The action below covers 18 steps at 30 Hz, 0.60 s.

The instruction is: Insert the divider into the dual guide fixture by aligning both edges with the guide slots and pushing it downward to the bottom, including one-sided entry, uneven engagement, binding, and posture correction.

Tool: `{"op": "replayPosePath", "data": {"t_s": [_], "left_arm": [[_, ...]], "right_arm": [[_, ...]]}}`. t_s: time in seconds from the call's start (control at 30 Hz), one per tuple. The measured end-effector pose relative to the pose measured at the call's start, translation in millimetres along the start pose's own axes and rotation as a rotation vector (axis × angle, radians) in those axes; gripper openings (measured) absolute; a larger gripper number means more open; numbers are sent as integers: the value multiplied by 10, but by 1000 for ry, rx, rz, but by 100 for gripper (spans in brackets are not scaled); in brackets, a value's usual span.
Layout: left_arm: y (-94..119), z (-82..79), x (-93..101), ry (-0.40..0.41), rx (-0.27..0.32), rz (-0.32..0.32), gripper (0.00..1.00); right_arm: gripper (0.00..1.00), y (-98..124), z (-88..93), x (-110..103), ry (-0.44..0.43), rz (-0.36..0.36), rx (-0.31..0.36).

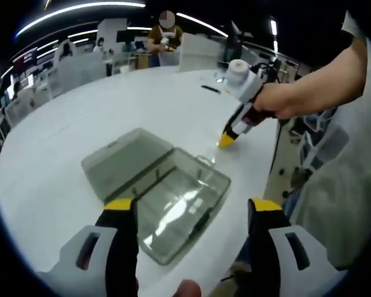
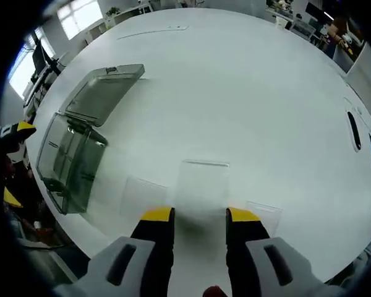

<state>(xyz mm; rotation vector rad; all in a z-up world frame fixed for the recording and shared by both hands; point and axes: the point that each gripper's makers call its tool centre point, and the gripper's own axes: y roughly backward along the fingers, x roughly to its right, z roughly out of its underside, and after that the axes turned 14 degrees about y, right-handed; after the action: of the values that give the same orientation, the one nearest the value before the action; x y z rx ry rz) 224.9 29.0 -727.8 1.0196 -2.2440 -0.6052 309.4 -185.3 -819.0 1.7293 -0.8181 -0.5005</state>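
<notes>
Right gripper [image 2: 200,215]: jaws parted, empty, above clear divider [image 2: 202,179] lying flat on white table [image 2: 247,93]. Left gripper [image 1: 190,205]: jaws wide, empty, over open translucent case [image 1: 157,192].

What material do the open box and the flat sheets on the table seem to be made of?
The box looks like smoky, glossy transparent plastic: the table shows through and lights reflect on it. The sheets look like clear, colourless plastic, perhaps acrylic: mainly their edges show against the matte white table.
</notes>
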Motion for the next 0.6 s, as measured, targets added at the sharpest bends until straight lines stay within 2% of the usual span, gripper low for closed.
{"op": "replayPosePath", "data": {"t_s": [0.6], "left_arm": [[-48, -14, 89, -4, -11, -3, 70]], "right_arm": [[27, 10, 10, 11, 1, -40, 37]]}}
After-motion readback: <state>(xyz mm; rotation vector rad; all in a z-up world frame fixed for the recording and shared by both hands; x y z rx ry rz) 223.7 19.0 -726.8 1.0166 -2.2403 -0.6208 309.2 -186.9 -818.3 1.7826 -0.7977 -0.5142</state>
